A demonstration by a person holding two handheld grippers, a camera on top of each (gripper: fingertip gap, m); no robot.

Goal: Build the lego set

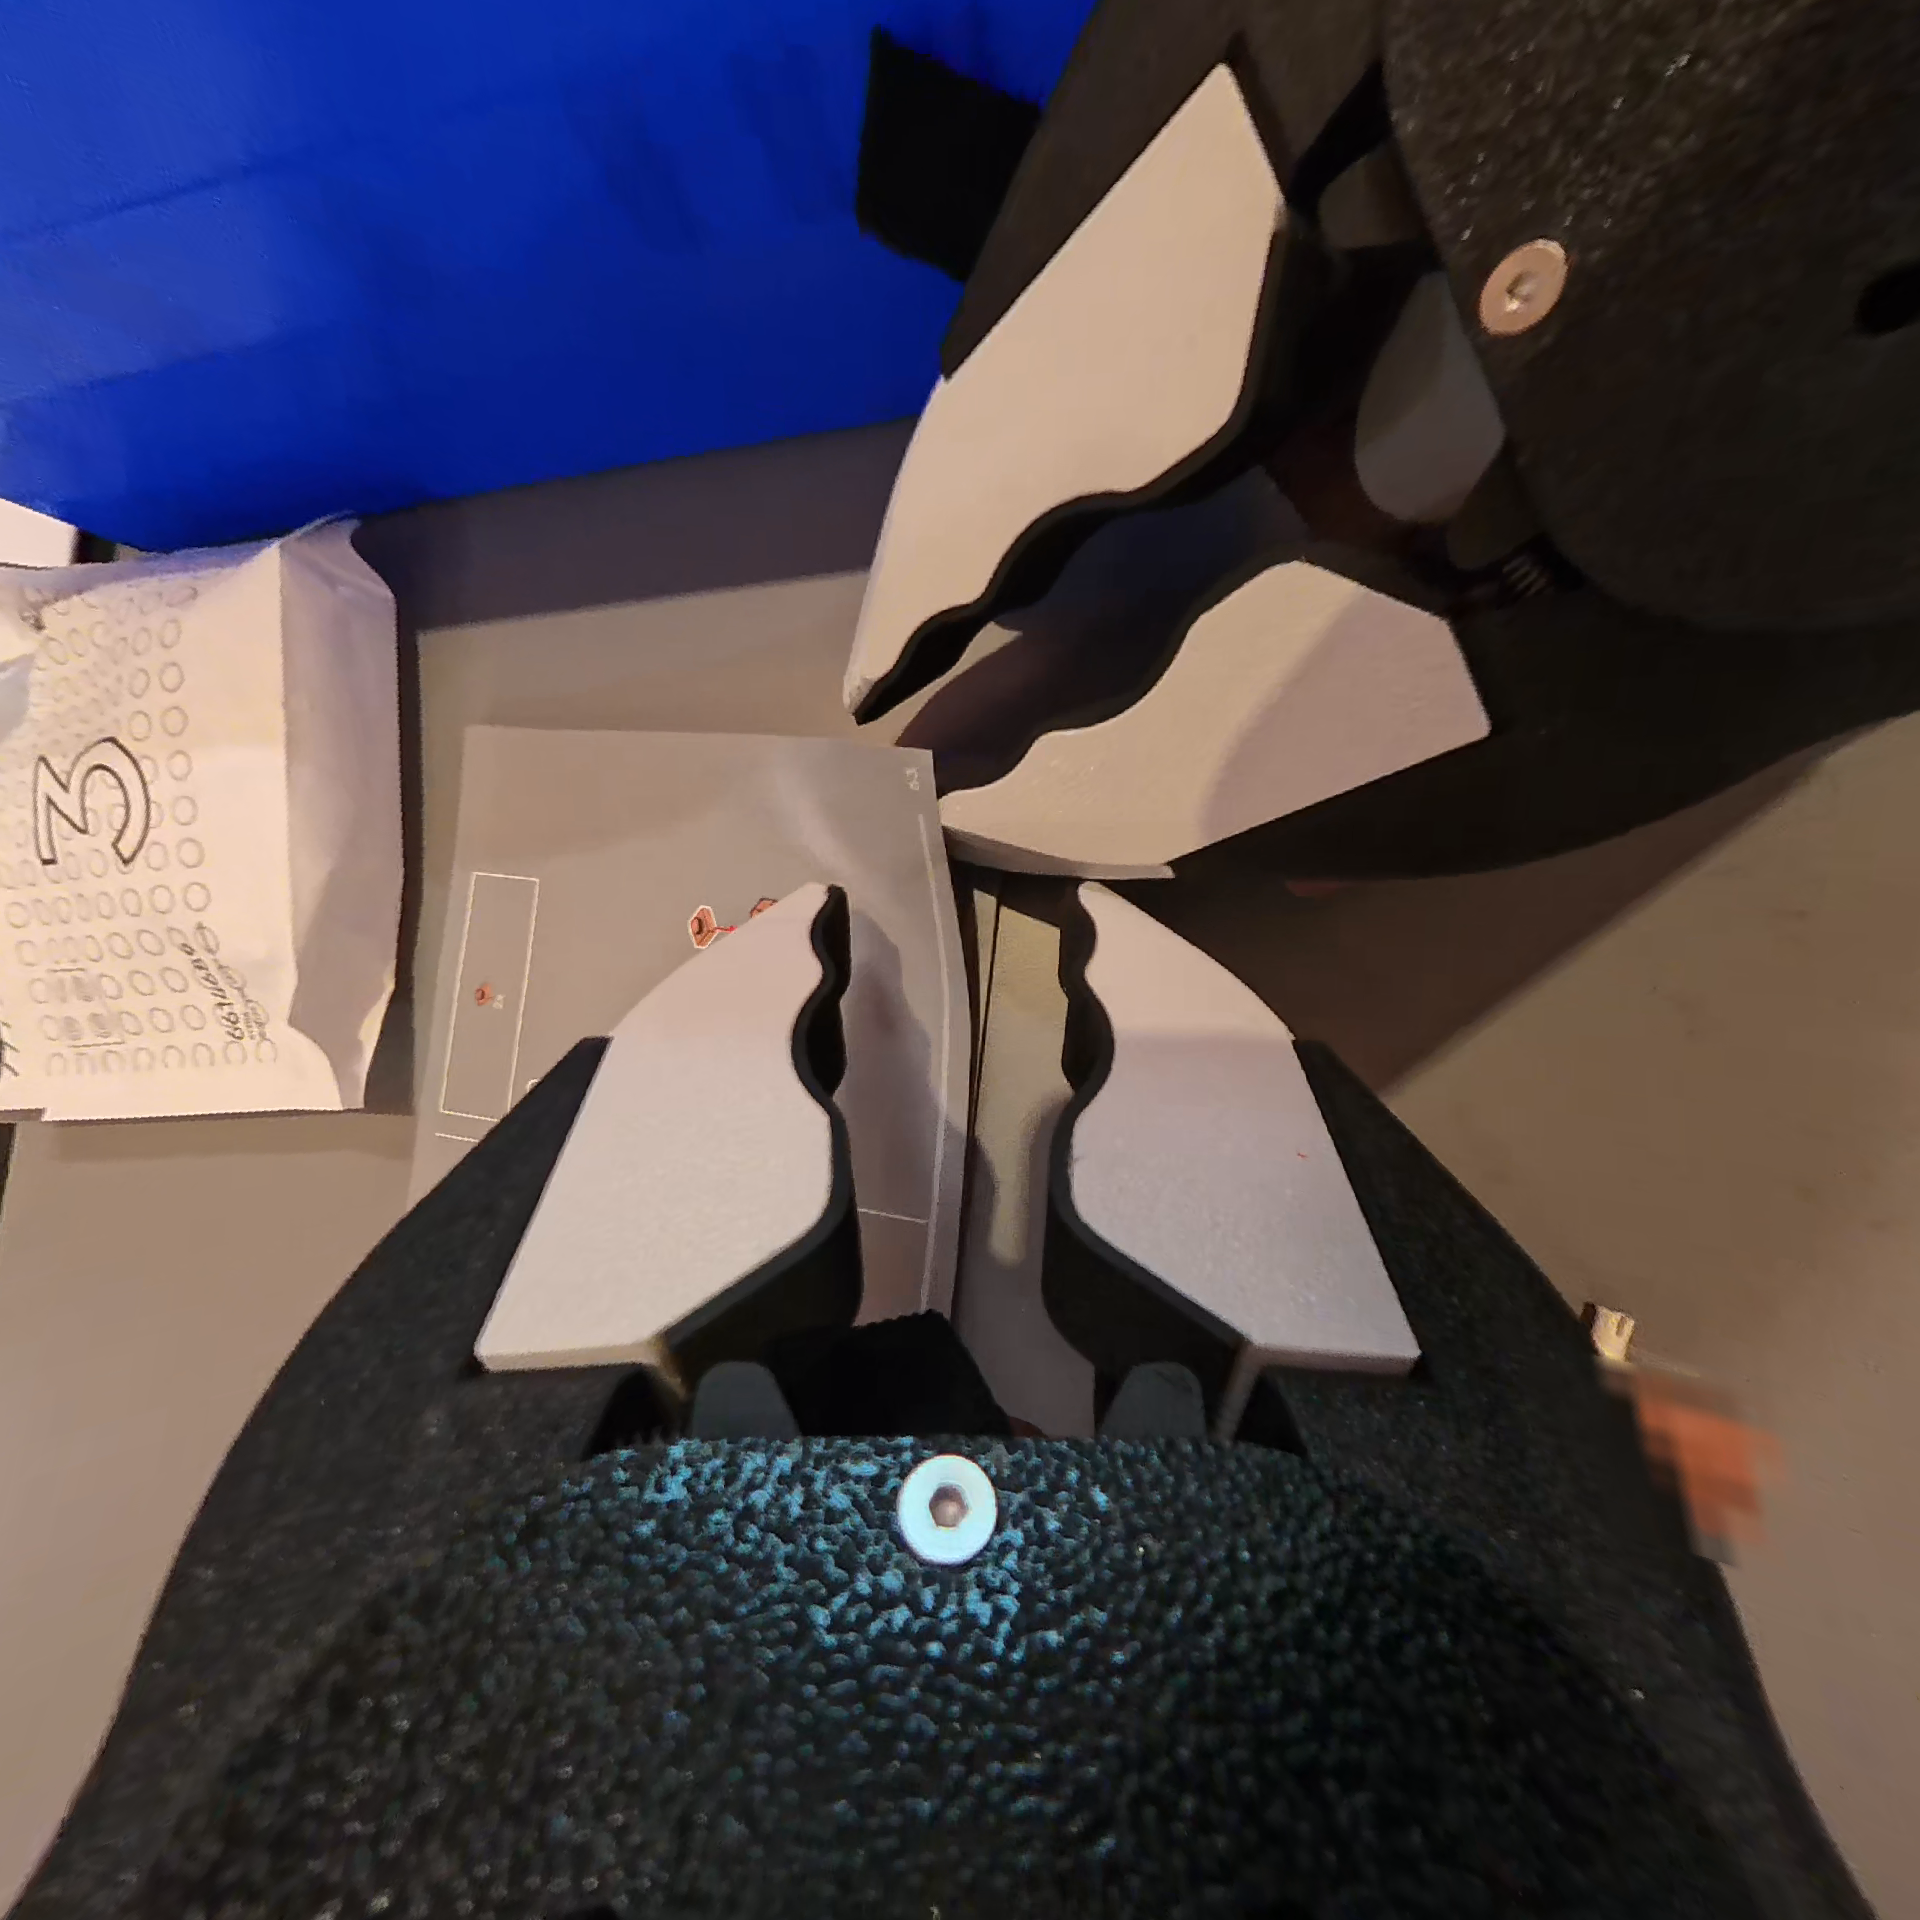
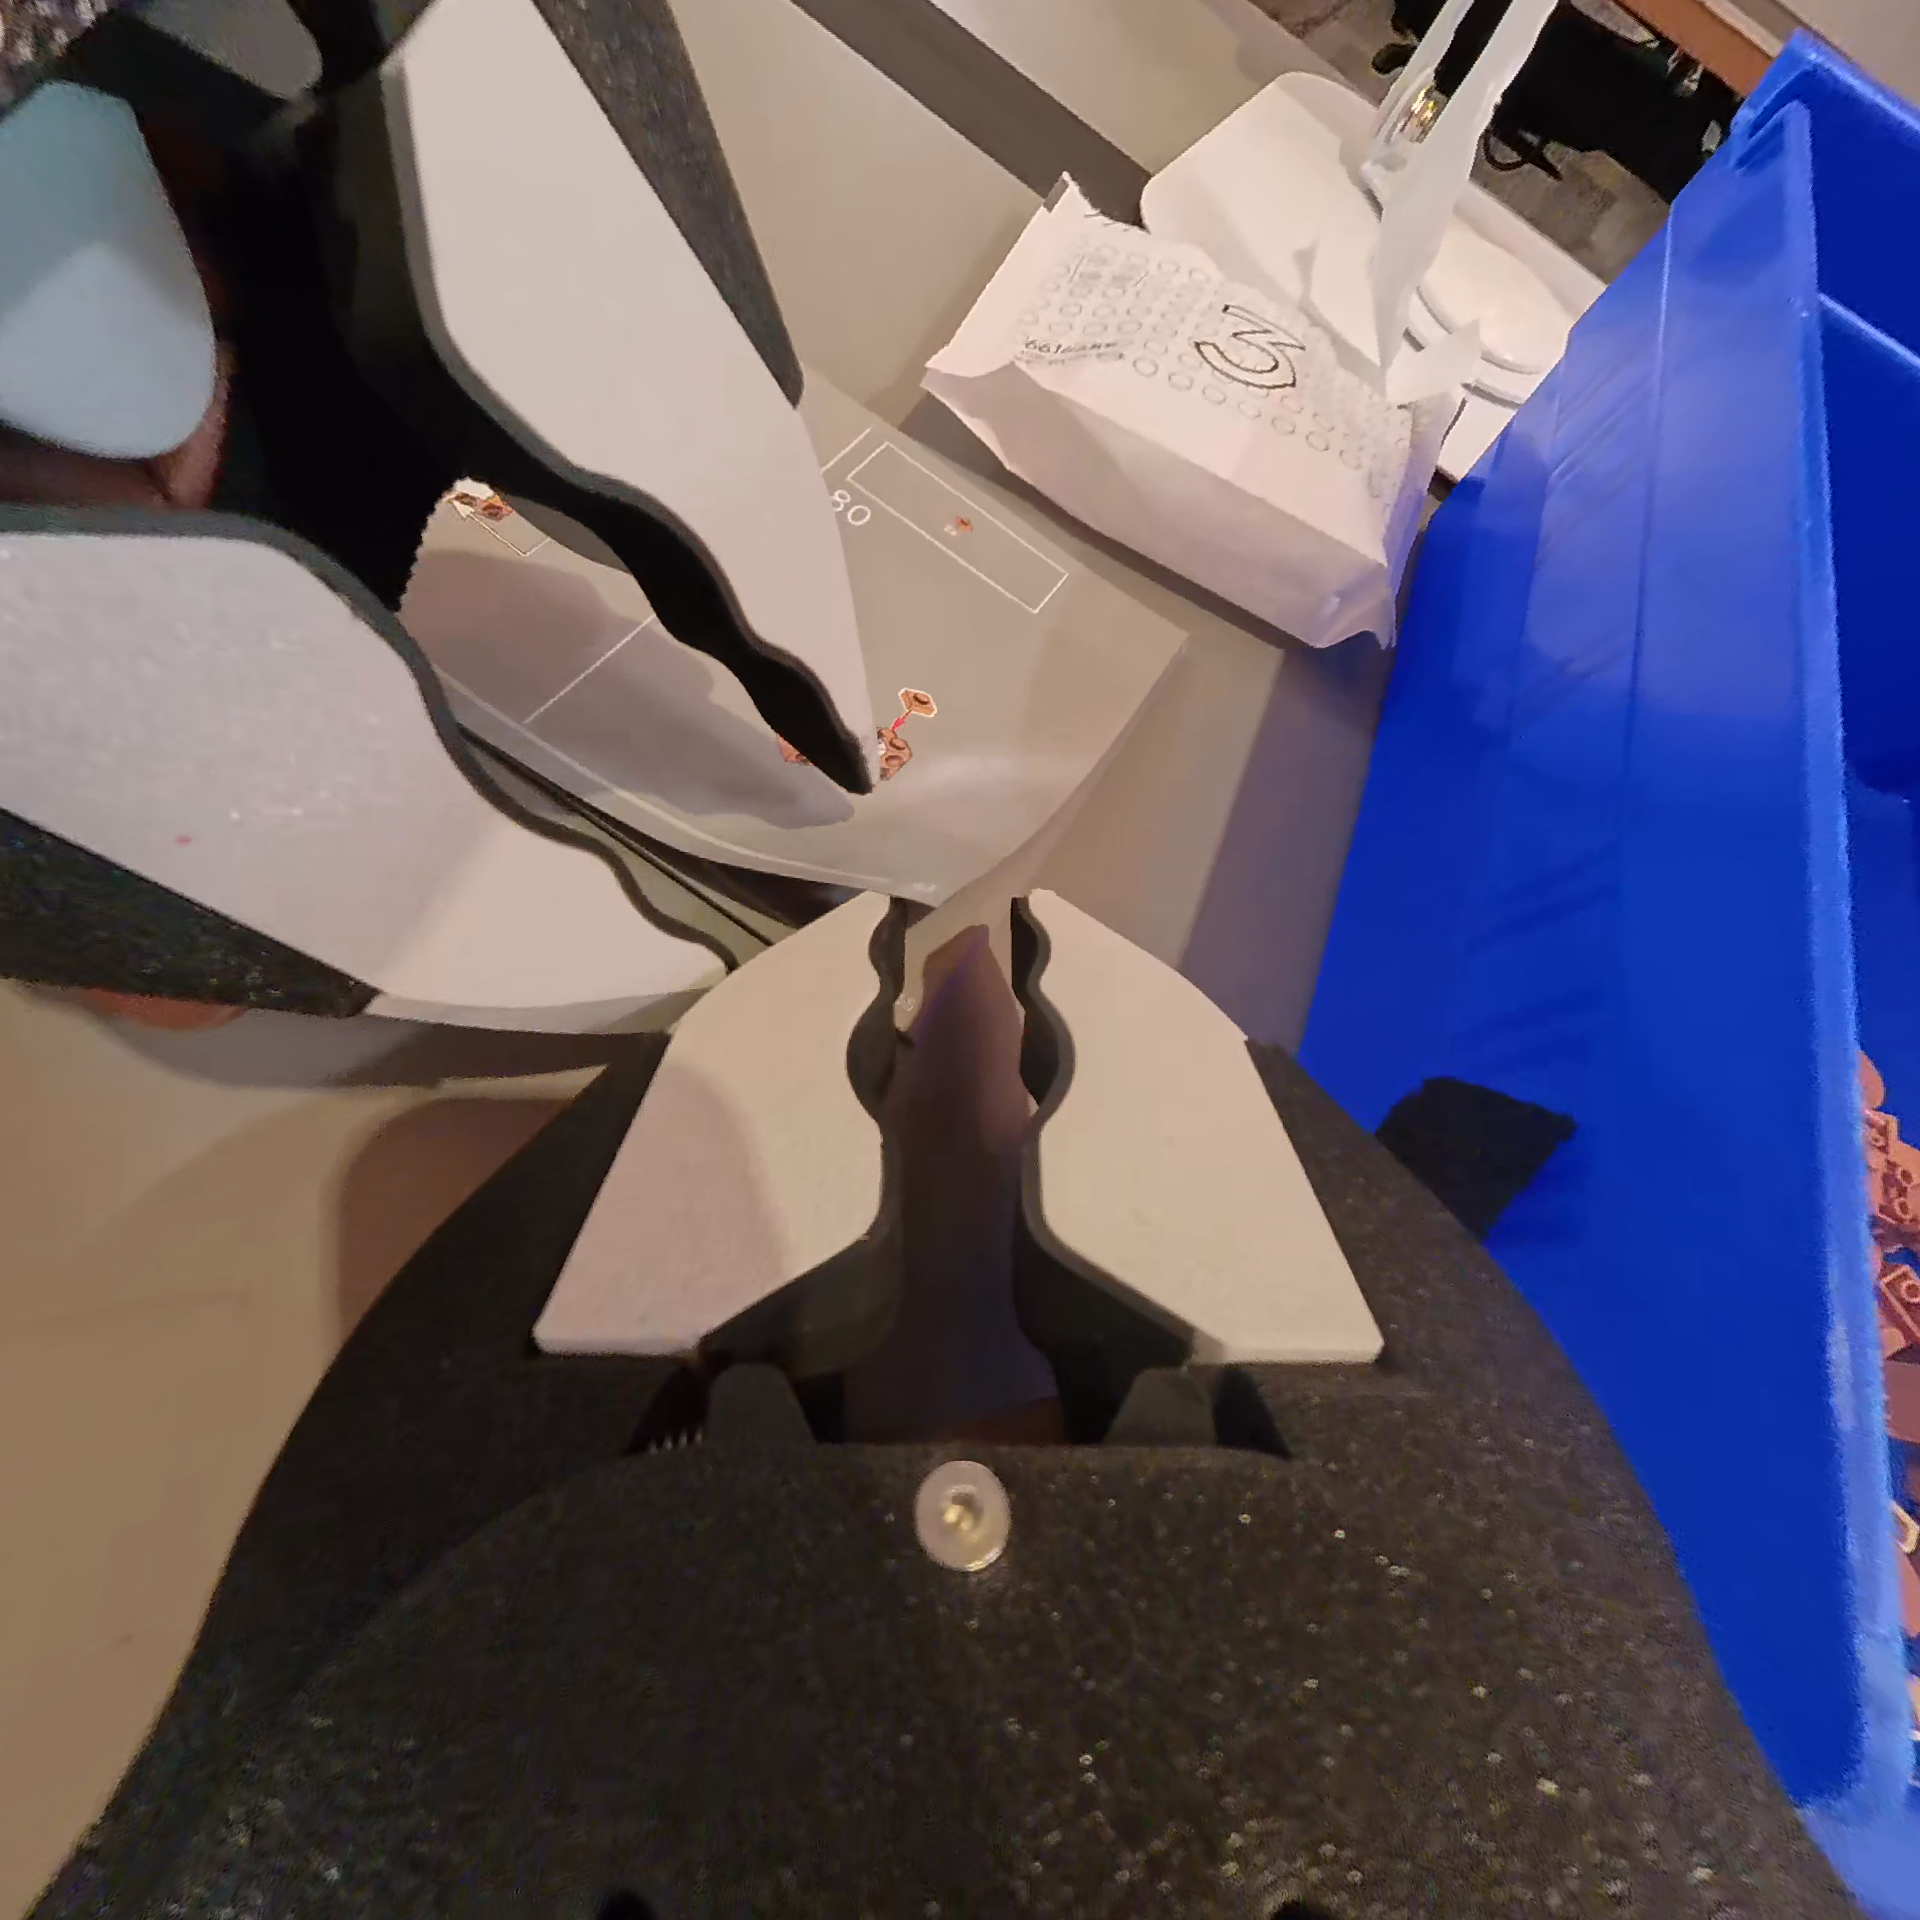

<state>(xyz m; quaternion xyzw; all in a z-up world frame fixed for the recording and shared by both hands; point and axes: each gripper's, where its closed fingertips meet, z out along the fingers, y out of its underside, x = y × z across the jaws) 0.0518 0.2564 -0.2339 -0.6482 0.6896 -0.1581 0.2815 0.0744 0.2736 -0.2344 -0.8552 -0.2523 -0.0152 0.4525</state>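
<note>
A grey instruction booklet (image 1: 675, 831) lies open on the grey table (image 1: 156, 1299), and its right page curls up off the table. My left gripper (image 1: 956, 904) is open. The lifted page's edge stands between its fingers, against the left pad and clear of the right one. My right gripper (image 2: 954, 914) is open too, with a narrower gap. The page's corner (image 2: 914, 888) reaches into that gap, and both pads do not press on it. In the right wrist view the left gripper (image 2: 800, 873) straddles the curled page (image 2: 987, 644). In the left wrist view the right gripper (image 1: 904, 758) sits at the page's far corner.
A torn white paper bag (image 1: 208, 810) with printed circles lies left of the booklet; it also shows in the right wrist view (image 2: 1195, 416). A blue plastic bin (image 2: 1610, 727) holding brown bricks (image 2: 1896, 1299) stands close on the right. A clear plastic bag (image 2: 1423, 156) lies farther back. My left and right fingertips are right by each other.
</note>
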